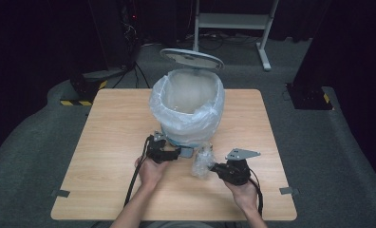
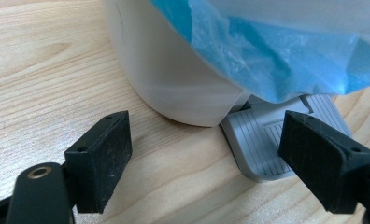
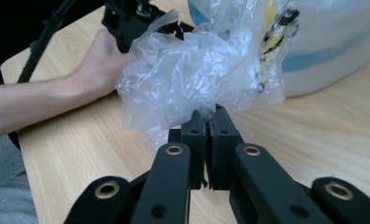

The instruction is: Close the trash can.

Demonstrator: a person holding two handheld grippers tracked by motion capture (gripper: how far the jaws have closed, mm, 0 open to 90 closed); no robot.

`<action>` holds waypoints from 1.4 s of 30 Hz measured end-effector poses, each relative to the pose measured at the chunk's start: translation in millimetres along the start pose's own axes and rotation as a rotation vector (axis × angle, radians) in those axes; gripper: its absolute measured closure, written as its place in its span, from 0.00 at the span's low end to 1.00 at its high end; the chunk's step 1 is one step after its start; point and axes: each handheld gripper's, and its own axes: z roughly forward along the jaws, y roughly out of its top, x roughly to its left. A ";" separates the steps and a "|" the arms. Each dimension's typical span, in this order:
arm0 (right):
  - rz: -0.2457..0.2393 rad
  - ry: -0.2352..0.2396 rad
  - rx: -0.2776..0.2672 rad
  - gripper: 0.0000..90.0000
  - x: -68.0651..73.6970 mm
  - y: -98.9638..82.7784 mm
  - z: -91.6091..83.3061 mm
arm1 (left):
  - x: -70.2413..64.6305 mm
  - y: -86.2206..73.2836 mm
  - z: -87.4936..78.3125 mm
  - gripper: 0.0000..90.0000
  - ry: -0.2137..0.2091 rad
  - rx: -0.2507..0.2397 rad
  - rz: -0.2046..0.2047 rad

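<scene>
right gripper view: right tongs pinch a crumpled plastic bag; left tongs gape empty at the bin's pedal, six o'clock of the bin.

A lidded bin stands mid-table, its pedal toward the person; a crumpled plastic wrapper, I think, sits just right of the pedal.

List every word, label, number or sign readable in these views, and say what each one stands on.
No text can be read.
Crumpled clear plastic wrapper, pinched in the shut right gripper: yellow and black print, too crumpled and blurred to read.
White pedal bin with a clear liner: no label visible.
Ribbed grey pedal, between the open left gripper's jaws: no marking.
</scene>
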 end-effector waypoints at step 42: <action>-0.038 0.087 0.022 0.97 11.0 32.5 -16.1 | -0.1 -0.1 0.4 0.19 0.000 -0.008 -0.008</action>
